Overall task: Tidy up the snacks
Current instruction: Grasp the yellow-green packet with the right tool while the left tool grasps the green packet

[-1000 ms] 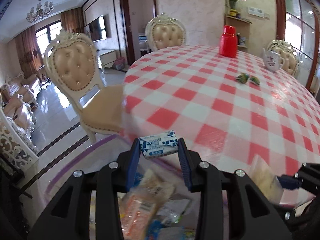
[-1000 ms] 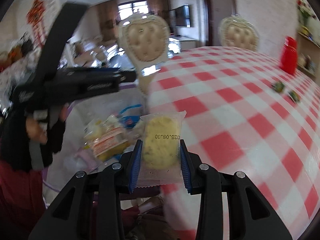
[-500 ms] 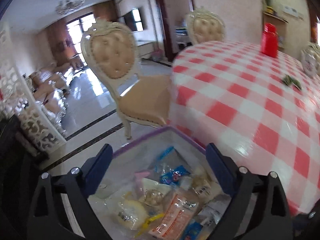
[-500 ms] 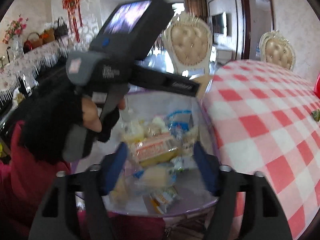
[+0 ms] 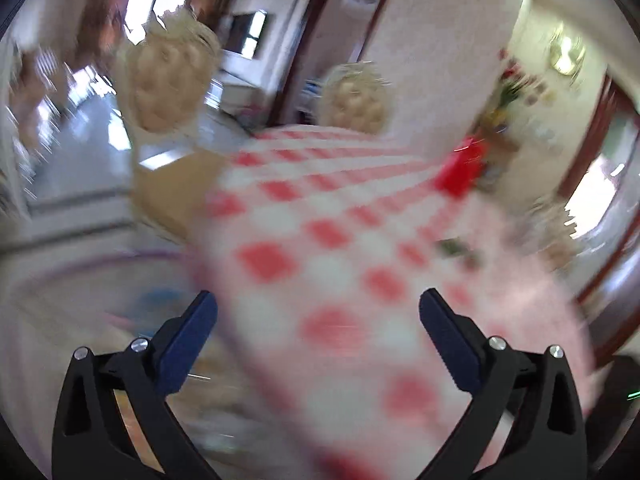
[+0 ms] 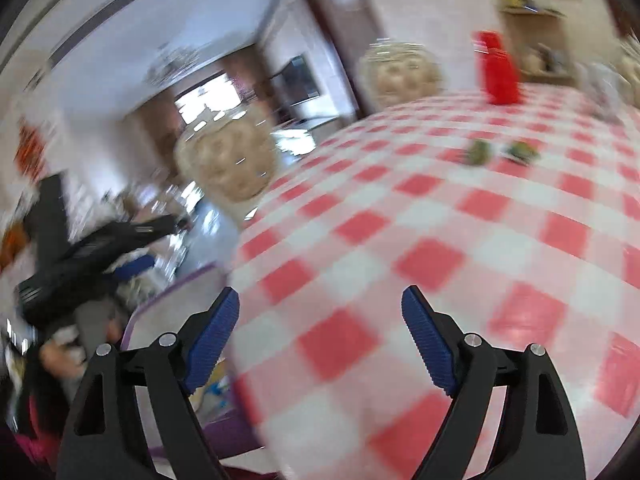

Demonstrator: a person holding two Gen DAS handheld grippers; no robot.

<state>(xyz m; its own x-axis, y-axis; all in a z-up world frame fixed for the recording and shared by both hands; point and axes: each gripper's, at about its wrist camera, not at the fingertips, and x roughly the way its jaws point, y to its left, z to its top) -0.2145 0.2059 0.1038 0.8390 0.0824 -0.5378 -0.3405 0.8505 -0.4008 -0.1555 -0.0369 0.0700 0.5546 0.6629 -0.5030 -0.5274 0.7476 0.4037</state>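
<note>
Both frames heavily motion-blurred. Left gripper tilted downward over the near edge of the checkered surface; its blue-padded fingers are spread wide and opening, nothing between them. Right gripper likewise angled down at the surface edge, fingers opening, gap empty. Purple-rimmed clear bin sits just off the surface's left edge, below both grippers; snack packets inside it show only as blurred colours. Two small green wrapped snacks lie far out on the surface, near a red jug. Person's hand grips the left tool's handle.
</note>
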